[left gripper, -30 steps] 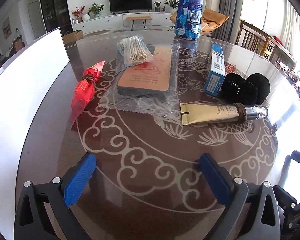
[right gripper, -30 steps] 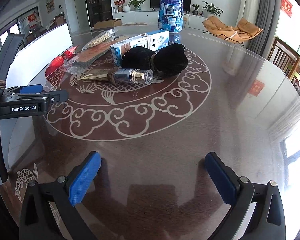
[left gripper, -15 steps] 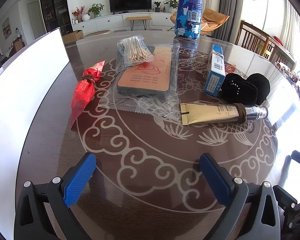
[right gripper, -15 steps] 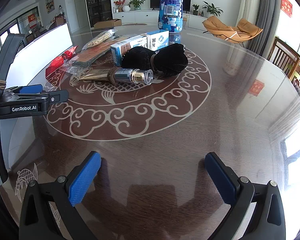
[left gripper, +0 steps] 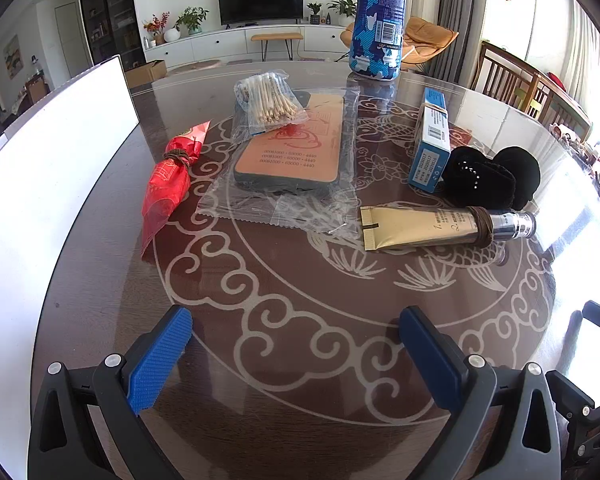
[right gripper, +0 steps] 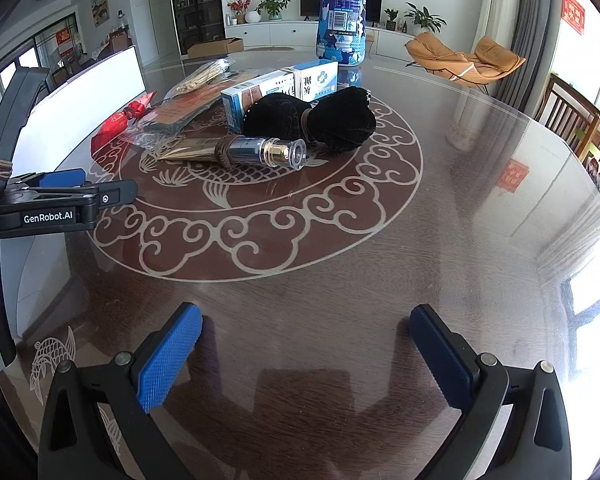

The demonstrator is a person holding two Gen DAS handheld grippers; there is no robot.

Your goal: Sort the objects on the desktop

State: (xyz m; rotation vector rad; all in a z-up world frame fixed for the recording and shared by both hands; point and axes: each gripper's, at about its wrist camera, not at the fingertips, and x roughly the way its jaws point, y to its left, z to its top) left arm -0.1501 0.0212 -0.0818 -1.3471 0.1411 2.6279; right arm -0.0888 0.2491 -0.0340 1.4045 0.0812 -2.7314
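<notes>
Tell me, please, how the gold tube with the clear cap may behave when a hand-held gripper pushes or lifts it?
The gold tube lies on its side on smooth glass, so it probably slides easily. Its round clear cap end may roll, while the flat crimped tail should resist that. The body looks soft and may dent if squeezed.

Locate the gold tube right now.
In the left wrist view the gold tube lies flat on the table, right of centre, cap pointing right. It sits just in front of the black pouch and blue box.
</notes>
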